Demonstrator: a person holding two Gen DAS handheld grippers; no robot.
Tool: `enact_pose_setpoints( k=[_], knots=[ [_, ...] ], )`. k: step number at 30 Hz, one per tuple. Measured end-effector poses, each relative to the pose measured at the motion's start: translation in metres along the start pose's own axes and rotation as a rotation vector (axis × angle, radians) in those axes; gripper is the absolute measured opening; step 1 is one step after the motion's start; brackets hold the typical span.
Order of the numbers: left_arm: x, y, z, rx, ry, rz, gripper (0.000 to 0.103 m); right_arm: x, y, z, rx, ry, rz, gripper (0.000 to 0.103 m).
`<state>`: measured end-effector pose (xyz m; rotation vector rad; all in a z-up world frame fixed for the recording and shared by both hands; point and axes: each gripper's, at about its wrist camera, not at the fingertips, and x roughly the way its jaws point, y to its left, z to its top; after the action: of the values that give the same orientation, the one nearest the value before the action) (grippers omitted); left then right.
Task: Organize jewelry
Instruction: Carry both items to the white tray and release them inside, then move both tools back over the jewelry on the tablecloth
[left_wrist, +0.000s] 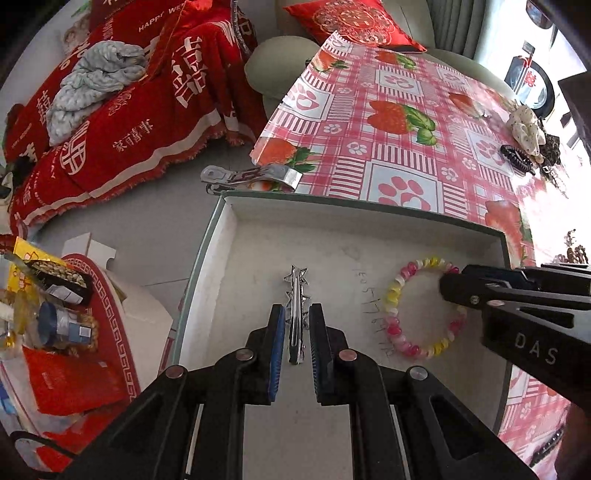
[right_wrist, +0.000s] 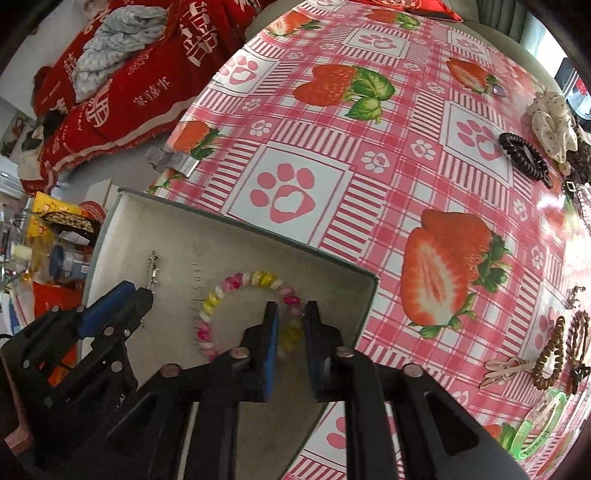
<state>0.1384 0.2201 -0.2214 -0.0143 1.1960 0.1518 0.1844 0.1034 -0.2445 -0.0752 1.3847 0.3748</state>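
A shallow white box (left_wrist: 229, 221) with a green rim sits on the strawberry tablecloth. Inside lie a silver star hair clip (left_wrist: 295, 295) and a pink, yellow and white coil hair tie (left_wrist: 397, 291). My left gripper (left_wrist: 297, 332) is open, its jaws either side of the clip with small gaps. My right gripper (right_wrist: 290, 328) is open, its jaws straddling the right side of the coil tie (right_wrist: 236, 280); it shows in the left wrist view (left_wrist: 452, 286). The clip (right_wrist: 153, 269) and box (right_wrist: 122, 229) show in the right wrist view.
On the table to the right lie a dark coil tie (right_wrist: 524, 155), a cream scrunchie (right_wrist: 552, 125), brown coil ties (right_wrist: 550, 354), beige clips (right_wrist: 506, 369) and a green clip (right_wrist: 543, 424). A metal clamp (left_wrist: 251, 177) grips the table edge. A red-covered sofa (left_wrist: 122, 122) stands left.
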Motion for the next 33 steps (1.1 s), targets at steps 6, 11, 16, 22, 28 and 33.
enact_pose_setpoints(
  k=[6, 11, 16, 22, 28, 33],
  knots=[
    [-0.016, 0.008, -0.003, -0.016, -0.021, -0.013, 0.02, -0.013, 0.005, 0.002, 0.006, -0.032, 0.029, 0.037],
    [-0.027, 0.014, -0.008, -0.031, -0.028, -0.028, 0.02, -0.041, 0.003, 0.0, 0.024, -0.078, 0.063, 0.041],
    [-0.045, 0.016, -0.018, -0.053, -0.079, -0.008, 0.103, -0.07, 0.001, -0.015, 0.049, -0.119, 0.087, 0.045],
    [-0.057, 0.006, -0.027, -0.002, -0.054, -0.023, 0.103, -0.09, -0.011, -0.043, 0.108, -0.116, 0.098, 0.054],
    [-0.075, -0.019, -0.034, 0.064, -0.052, -0.071, 0.103, -0.104, -0.036, -0.076, 0.197, -0.097, 0.097, 0.066],
    [-0.088, -0.049, -0.035, 0.11, -0.033, -0.139, 0.103, -0.115, -0.062, -0.107, 0.271, -0.089, 0.068, 0.071]
  ],
)
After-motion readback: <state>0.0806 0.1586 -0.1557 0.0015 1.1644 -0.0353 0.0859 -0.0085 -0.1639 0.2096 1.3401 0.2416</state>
